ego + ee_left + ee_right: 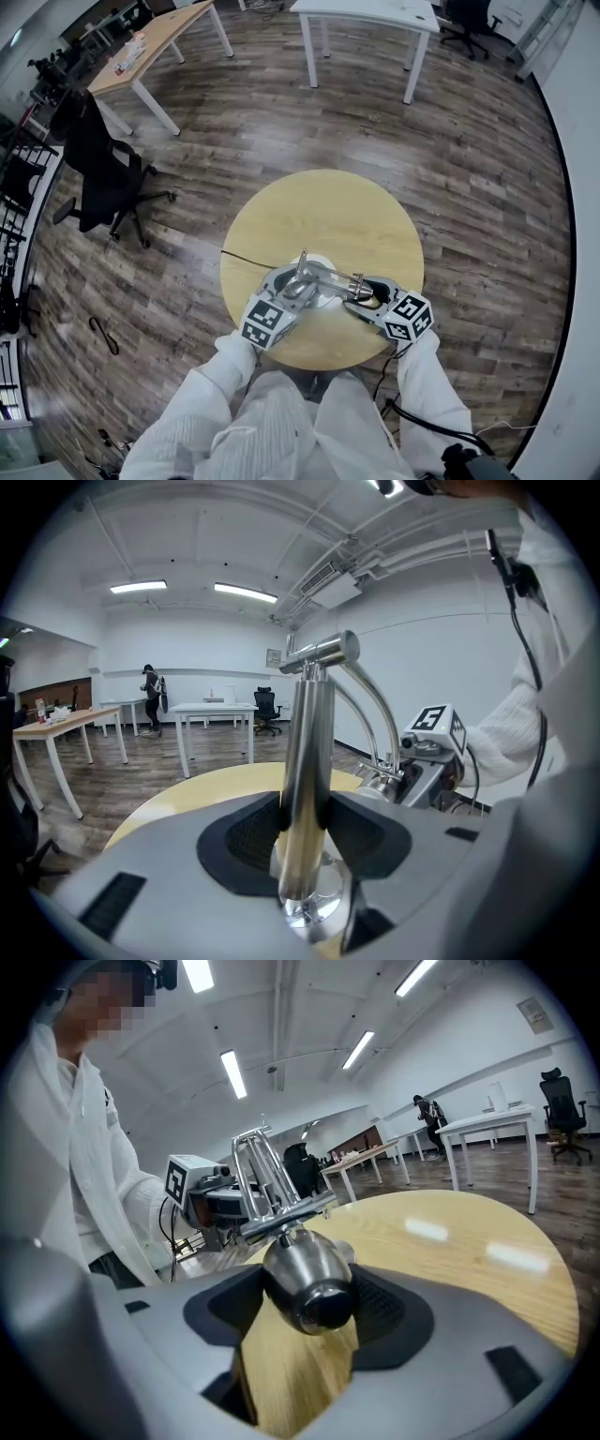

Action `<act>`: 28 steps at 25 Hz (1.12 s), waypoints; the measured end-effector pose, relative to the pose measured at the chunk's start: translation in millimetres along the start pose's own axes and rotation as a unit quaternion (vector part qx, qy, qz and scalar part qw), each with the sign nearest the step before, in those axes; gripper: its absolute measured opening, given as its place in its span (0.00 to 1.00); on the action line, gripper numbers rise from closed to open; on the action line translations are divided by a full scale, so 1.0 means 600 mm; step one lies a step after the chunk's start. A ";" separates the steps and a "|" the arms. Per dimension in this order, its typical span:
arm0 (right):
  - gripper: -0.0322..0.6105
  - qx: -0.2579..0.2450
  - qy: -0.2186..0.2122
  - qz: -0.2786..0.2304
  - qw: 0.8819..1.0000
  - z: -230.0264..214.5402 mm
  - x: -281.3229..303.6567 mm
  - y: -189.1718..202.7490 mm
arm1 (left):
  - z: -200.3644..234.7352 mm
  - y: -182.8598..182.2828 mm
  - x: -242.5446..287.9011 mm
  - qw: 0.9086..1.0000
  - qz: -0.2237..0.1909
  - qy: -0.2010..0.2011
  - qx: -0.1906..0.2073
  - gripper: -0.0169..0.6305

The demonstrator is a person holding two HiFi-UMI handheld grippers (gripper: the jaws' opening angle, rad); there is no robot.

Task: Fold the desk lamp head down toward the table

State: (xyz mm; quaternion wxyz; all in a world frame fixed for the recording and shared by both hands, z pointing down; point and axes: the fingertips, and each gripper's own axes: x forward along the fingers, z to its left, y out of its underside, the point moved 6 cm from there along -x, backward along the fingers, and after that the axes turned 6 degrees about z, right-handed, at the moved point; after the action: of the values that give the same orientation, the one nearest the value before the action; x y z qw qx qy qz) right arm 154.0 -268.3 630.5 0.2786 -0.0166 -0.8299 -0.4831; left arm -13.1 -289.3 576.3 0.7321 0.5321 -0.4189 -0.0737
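Observation:
A chrome desk lamp stands near the front of the round wooden table (pixel 319 202). My left gripper (pixel 305 810) is shut on its upright post (pixel 307 733), just above the round base (pixel 309 907). From the post's top a curved arm (pixel 375 700) runs over to the right. The rounded metal lamp head (pixel 305 1283) hangs tilted between the pads of my right gripper (pixel 306 1309), which touch it on both sides. In the head view the left gripper (pixel 296 287) and right gripper (pixel 364 300) sit close together over the lamp.
The lamp's dark cord (pixel 251 261) runs off the table's left edge. On the wood floor stand a black office chair (pixel 103 178), a wooden desk (pixel 155 47) and a white table (pixel 370 14). A person (pixel 152 697) stands far off.

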 end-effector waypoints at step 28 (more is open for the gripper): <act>0.47 0.051 0.042 0.037 0.997 -0.009 -0.054 0.012 | 0.012 0.008 -0.037 0.999 -0.019 0.018 -0.032 0.27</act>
State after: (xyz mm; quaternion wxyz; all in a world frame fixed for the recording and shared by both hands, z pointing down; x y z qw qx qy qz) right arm 186.0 -261.0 622.5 0.3314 -0.0134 -0.8397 -0.4300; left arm -33.8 -280.3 569.1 0.7543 0.5178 -0.3931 -0.0915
